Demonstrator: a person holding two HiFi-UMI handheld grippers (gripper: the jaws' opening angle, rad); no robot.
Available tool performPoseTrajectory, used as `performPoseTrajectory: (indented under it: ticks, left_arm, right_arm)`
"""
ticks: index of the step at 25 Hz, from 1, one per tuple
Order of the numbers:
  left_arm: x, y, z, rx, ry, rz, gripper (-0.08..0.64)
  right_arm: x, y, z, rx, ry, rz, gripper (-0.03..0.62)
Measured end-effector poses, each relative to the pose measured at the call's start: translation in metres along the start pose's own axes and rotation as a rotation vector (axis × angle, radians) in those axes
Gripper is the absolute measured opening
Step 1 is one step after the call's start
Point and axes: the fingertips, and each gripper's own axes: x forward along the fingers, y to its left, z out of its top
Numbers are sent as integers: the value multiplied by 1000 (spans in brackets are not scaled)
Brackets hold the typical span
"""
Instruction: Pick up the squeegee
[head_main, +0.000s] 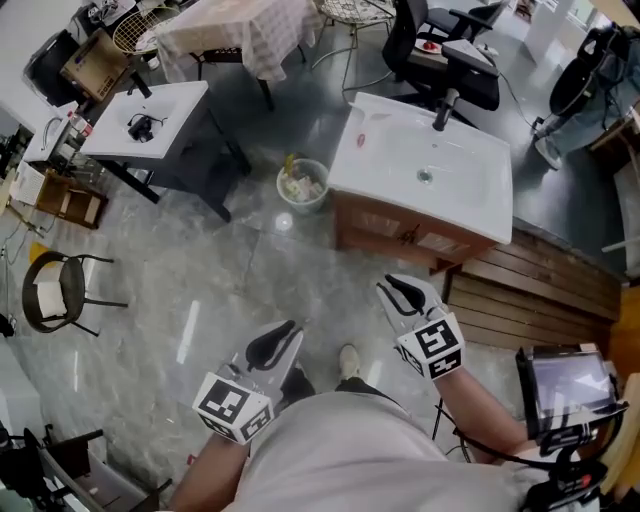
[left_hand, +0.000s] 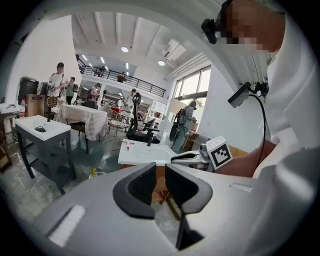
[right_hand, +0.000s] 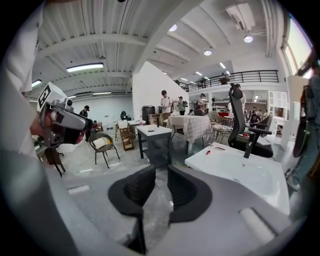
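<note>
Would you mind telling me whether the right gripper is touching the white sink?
Apart. The right gripper view shows the right gripper open and empty over the floor, with the white sink farther ahead.

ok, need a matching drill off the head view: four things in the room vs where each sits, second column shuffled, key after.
Things:
1. black faucet
2. pale bucket
3. round-backed black chair
4. screen on a stand

Places:
A. on the floor at the picture's left edge
B. at the picture's lower right edge
C. on the far rim of the white sink
D. on the floor just left of the wooden cabinet under the sink

Pairs: 1-C, 2-D, 3-A, 4-B
</note>
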Motion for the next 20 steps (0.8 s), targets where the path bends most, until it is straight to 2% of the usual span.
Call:
performPoseTrajectory:
  ticks: [5, 11, 16, 20]
  left_arm:
    - [23, 60, 14, -9, -11, -56, 63]
    - [40, 150, 54, 35, 2, -166, 63]
    - [50, 222, 77, 127, 43, -241, 63]
    - [61, 261, 90, 119, 56, -253, 63]
  right_arm:
    - [63, -24, 14, -5, 33, -45, 63]
    - [135, -47, 46, 27, 81, -172, 63]
    - [189, -81, 60, 122, 70, -302, 63]
    - [225, -113, 66, 204, 63, -385, 63]
